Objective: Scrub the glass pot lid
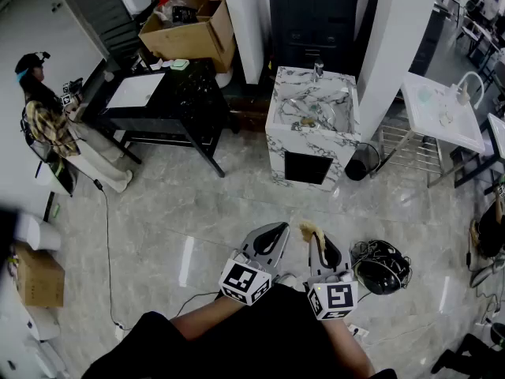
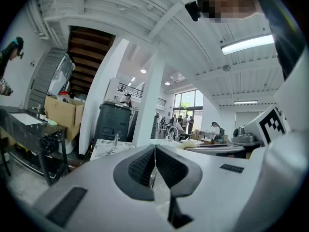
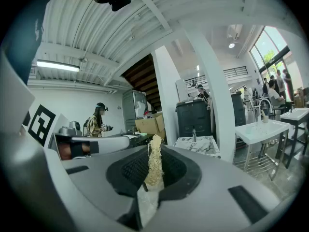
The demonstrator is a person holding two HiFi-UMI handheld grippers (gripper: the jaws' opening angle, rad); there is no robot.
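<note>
I stand on the tiled floor some way back from a marble sink stand (image 1: 277,109), also seen far off in the left gripper view (image 2: 107,149) and the right gripper view (image 3: 199,143). Something small and roundish lies in its basin; I cannot tell whether it is the glass lid. My right gripper (image 1: 316,233) is shut on a frayed yellowish scrub pad (image 1: 307,230), which sticks up between the jaws (image 3: 154,162). My left gripper (image 1: 279,227) is shut with nothing in it, its pads (image 2: 143,166) meeting at the tip.
A black table (image 1: 170,97) with a cardboard box (image 1: 193,26) behind it stands at the back left, with a person (image 1: 49,126) beside it. A white table (image 1: 442,115) is at the right. A black headset (image 1: 381,266) and cables lie on the floor by my right gripper.
</note>
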